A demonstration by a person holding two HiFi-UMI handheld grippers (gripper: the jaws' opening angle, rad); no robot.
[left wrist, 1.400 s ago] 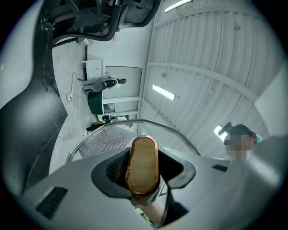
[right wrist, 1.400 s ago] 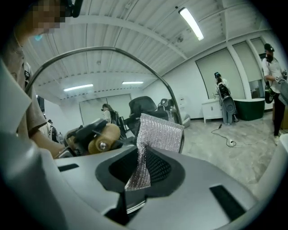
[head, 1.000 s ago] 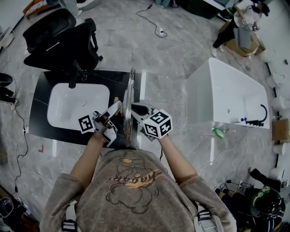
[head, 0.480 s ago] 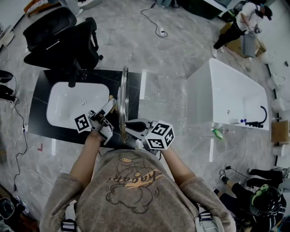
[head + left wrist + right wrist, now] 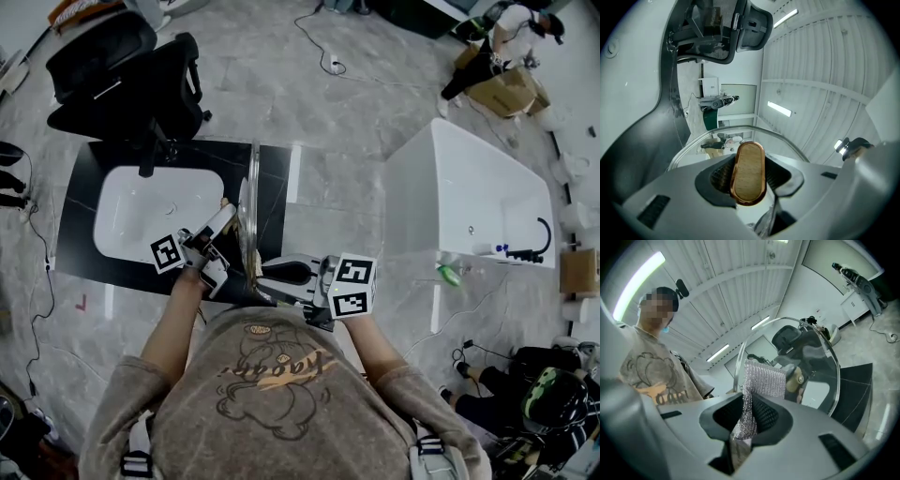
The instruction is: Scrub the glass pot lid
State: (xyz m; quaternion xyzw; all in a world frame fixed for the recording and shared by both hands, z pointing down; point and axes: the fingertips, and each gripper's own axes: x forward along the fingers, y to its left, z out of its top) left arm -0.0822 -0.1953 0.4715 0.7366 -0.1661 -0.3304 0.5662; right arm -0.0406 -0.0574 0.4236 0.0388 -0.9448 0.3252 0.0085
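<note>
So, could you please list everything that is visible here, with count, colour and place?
glass lid: one, clear, with a wooden knob, held on edge over the counter
scrub cloth: one, silver mesh, near the lid
sink: one, white, set in the counter
counter: one, black, in front of the person
chair: one, black, behind the sink
bathtub: one, white, at the right
bottle: one, green, beside the bathtub
left tongs: grey, shut on the knob
right tongs: grey, shut on the cloth
</note>
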